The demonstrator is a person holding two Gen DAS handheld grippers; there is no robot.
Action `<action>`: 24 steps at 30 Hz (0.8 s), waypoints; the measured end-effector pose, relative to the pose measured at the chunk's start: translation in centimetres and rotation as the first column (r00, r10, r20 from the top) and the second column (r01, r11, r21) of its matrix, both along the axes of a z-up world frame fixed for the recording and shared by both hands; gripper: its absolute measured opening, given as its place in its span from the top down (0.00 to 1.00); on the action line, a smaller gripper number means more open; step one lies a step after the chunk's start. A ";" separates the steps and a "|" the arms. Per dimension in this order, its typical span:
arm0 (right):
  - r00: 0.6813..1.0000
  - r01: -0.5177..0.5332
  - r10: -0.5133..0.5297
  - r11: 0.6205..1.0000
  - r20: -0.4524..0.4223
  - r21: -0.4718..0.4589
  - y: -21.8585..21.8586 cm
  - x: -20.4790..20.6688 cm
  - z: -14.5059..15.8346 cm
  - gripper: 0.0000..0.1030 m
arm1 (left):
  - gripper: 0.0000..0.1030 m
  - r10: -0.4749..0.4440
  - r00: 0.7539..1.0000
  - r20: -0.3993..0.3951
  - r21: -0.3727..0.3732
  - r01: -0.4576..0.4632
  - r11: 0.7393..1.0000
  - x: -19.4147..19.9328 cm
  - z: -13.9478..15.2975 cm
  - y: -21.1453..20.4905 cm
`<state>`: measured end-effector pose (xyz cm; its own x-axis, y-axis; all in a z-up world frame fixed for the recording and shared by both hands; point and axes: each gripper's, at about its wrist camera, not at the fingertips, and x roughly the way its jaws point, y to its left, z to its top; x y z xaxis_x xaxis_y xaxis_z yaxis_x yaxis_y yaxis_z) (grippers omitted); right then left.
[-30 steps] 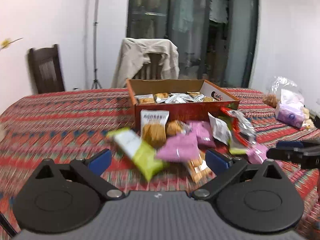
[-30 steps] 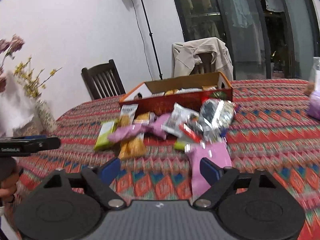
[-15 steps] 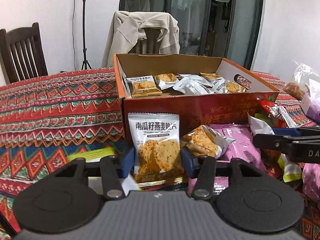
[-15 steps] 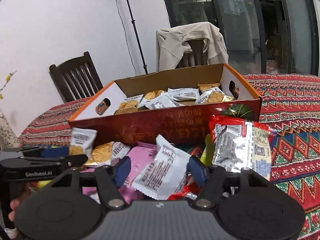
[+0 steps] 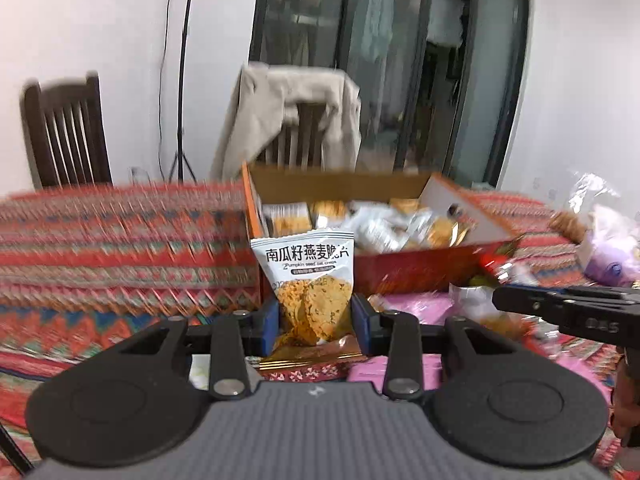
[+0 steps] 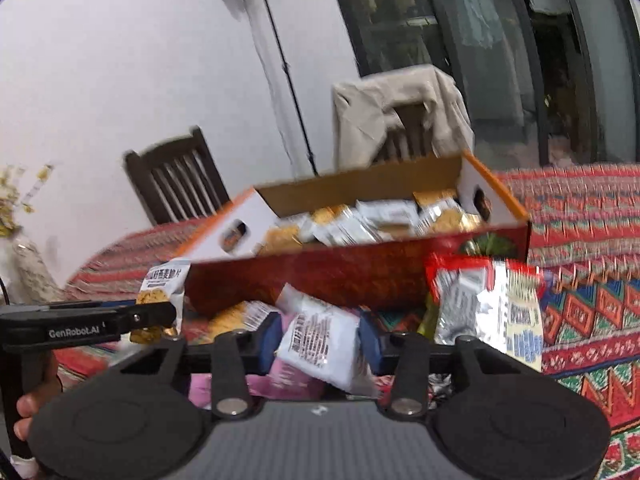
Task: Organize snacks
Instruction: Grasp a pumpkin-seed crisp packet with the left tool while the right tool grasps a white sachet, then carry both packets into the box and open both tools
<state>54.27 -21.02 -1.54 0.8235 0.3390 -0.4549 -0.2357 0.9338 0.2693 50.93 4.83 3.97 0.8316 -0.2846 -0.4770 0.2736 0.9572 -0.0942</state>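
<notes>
Left gripper [image 5: 314,322] clamps an oat-crisp packet [image 5: 308,280]; right gripper [image 6: 318,340] clamps a white packet [image 6: 320,340].

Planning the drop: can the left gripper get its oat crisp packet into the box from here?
Probably yes. The left gripper is shut on the oat crisp packet, the box sits straight ahead with its top open, and nothing stands between.

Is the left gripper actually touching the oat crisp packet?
Touching. The left wrist view shows the left gripper with both jaws pressed against the sides of the oat crisp packet, no gap either side.
</notes>
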 end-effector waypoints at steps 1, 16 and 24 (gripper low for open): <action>1.000 -0.020 0.020 1.000 0.021 0.002 0.1 -0.9 0.7 0.92 | 0.63 0.004 1.000 0.027 -0.005 -0.004 1.000 -1.8 1.2 0.2; 0.987 -0.161 0.162 0.961 -0.012 -0.227 1.4 -2.6 -0.2 0.44 | 0.63 0.074 0.996 -0.051 -0.090 -0.078 0.993 -15.2 1.4 -0.1; 0.985 -0.143 0.127 0.980 -0.113 -0.139 -0.1 -0.3 -0.8 0.73 | 0.63 0.144 0.988 -0.060 -0.098 -0.149 0.984 -17.3 1.1 0.3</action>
